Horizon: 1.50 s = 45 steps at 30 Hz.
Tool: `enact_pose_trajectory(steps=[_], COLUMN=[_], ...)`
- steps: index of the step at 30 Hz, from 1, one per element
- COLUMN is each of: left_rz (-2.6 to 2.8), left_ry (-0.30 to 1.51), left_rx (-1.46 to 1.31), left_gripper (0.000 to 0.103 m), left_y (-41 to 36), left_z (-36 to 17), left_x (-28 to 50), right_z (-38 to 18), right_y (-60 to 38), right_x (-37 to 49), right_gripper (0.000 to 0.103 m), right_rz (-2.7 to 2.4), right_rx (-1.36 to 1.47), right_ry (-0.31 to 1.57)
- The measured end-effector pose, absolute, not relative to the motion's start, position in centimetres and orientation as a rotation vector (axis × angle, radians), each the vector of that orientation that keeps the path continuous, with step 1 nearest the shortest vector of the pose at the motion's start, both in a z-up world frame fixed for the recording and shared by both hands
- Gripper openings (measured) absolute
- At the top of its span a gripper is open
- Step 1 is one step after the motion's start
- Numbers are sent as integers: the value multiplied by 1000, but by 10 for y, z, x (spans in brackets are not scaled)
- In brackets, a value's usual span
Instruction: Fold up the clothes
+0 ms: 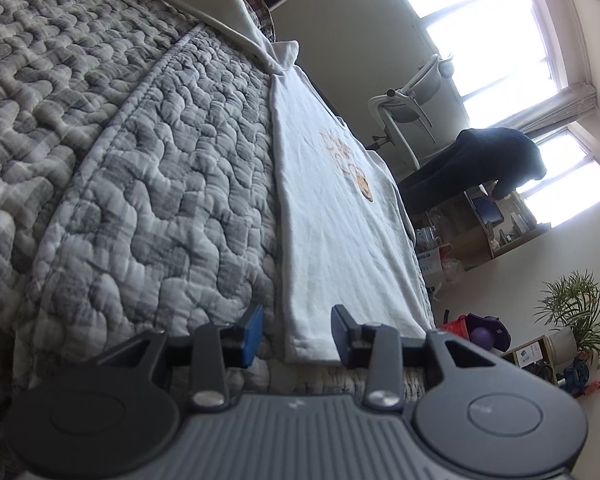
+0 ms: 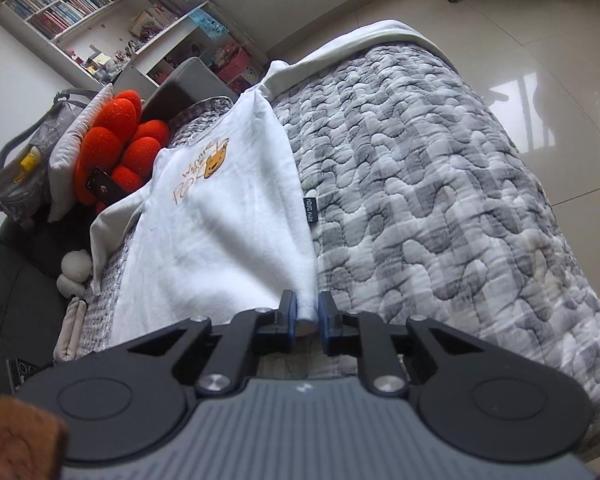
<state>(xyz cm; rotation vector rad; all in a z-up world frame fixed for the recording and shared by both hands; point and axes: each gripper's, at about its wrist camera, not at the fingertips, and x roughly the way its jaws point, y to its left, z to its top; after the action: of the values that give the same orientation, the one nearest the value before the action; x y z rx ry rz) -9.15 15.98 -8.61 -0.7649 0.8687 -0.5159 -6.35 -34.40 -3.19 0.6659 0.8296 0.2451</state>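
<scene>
right gripper (image 2: pixel 305 316): fingers pinching white shirt (image 2: pixel 220 232) hem
left gripper (image 1: pixel 297 335): fingers spread, holding nothing
bookcase (image 2: pixel 60 4): books, titles unreadable

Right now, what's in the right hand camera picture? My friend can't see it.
The right gripper pinches the bottom corner of a white shirt lying flat on a grey quilt. The shirt has orange letters and a little bear face. Behind it sit an orange cushion and a bookshelf.
</scene>
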Motion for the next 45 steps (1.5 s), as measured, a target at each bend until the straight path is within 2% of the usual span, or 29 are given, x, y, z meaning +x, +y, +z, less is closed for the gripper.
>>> enact_pose_trajectory(steps=[2, 4, 6, 9, 10, 11, 12, 21, 31, 34, 37, 38, 39, 40, 45], left_rz=[-519, -519, -518, -500, -491, -481, -474, -460, -412, -419, -409, -400, -390, -383, -405], left_ry=[876, 886, 896, 906, 904, 901, 890, 829, 936, 919, 893, 871, 850, 829, 761], left_rx=[-743, -718, -692, -657, -648, -639, -631, -529, -461, -442, -394, -373, -353, -339, -320], left_gripper=[36, 35, 20, 12, 12, 11, 10, 9, 10, 12, 23, 28, 35, 38, 50], left_y=[155, 149, 143, 138, 139, 139, 140, 146, 140, 143, 146, 146, 146, 146, 134], left_z=[-85, -83, -82, -79, -76, -72, -67, -30, -68, -65, -56, -51, -47, -43, -26], left_x=[-91, -89, -88, -86, -86, -87, -89, -111, -114, -116, -117, -117, -116, -115, -95], right_z=[-33, -35, -38, -41, -42, -41, -39, 4, -28, -27, -21, -19, -17, -16, -17], right_y=[-350, -353, -353, -349, -346, -343, -339, -317, -311, -308, -307, -308, -310, -311, -318], right_x=[-66, -66, -66, -64, -62, -61, -60, -77, -78, -78, -79, -79, -79, -78, -58], right_gripper=[34, 35, 35, 35, 32, 17, 8, 7, 7, 14, 18, 25, 40, 45, 46], right_rz=[246, 249, 253, 260, 263, 256, 247, 238, 211, 218, 223, 221, 217, 211, 185], right_rx=[696, 723, 751, 772, 765, 744, 715, 546, 485, 453, 411, 401, 397, 395, 440], right_ry=[812, 802, 791, 766, 765, 774, 785, 747, 847, 837, 813, 803, 791, 777, 748])
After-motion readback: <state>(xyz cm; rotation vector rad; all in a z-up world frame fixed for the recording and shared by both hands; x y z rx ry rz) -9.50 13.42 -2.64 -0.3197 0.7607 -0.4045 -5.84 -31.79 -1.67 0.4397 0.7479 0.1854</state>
